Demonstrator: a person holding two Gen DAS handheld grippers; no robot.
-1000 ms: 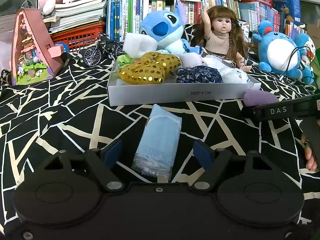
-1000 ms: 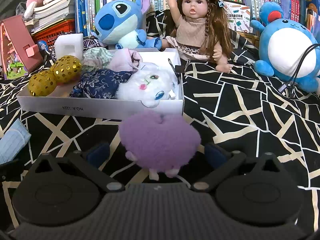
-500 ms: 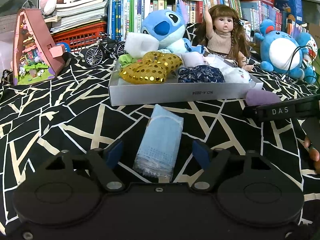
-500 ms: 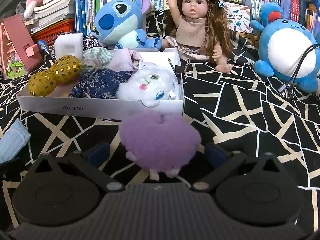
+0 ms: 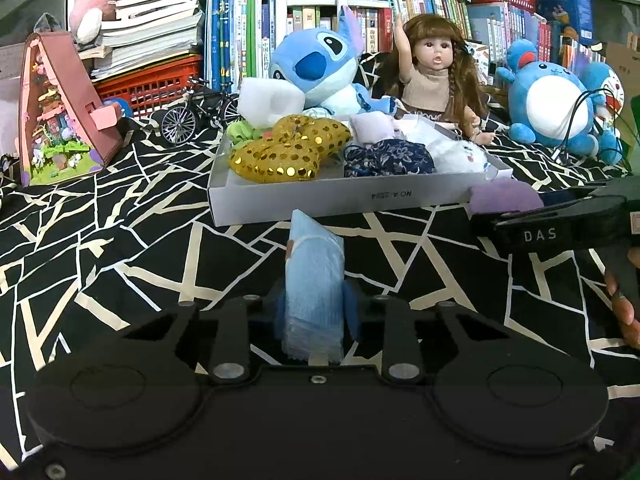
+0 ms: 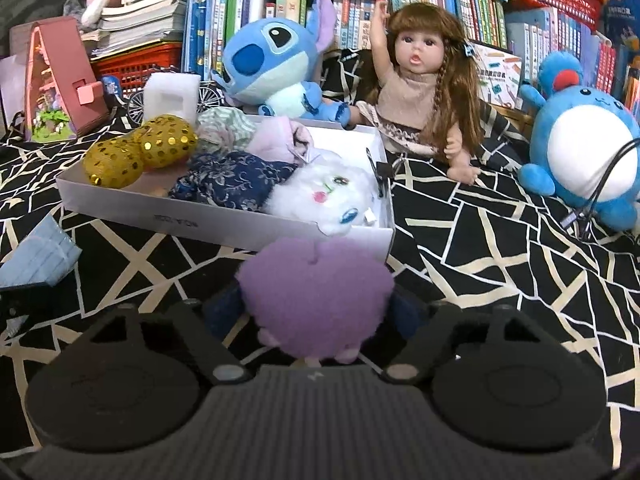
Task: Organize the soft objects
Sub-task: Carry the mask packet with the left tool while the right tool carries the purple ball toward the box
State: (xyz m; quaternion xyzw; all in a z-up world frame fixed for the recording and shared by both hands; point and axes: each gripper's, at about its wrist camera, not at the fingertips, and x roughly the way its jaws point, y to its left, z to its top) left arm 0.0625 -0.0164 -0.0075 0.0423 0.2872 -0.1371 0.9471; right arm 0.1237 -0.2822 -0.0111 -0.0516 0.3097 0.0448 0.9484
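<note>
A pack of light blue face masks (image 5: pixel 316 264) lies on the black-and-white patterned cloth in front of the white box (image 5: pixel 340 200). My left gripper (image 5: pixel 316 308) is shut on its near end, squeezing it narrow. In the right wrist view a purple heart plush (image 6: pixel 316 288) sits between the fingers of my right gripper (image 6: pixel 316 308). Its jaws are closing and the blue pads press the plush's sides. The box (image 6: pixel 160 212) holds a gold sequin cushion (image 5: pixel 288 148), a navy floral cloth (image 5: pixel 388 158) and a white fluffy plush (image 6: pixel 328 196).
Behind the box sit a blue alien plush (image 5: pixel 320 64), a doll (image 5: pixel 436 80) and a white foam block (image 5: pixel 268 98). A round blue plush (image 6: pixel 584 136) with cables stands at the right. A model bicycle (image 5: pixel 196 112) and a pink toy house (image 5: pixel 60 112) stand at the left, before bookshelves.
My left gripper's jaws closed onto the mask pack and pinched it narrower. The right gripper's jaws closed in against the purple plush, and its view rolled slightly.
</note>
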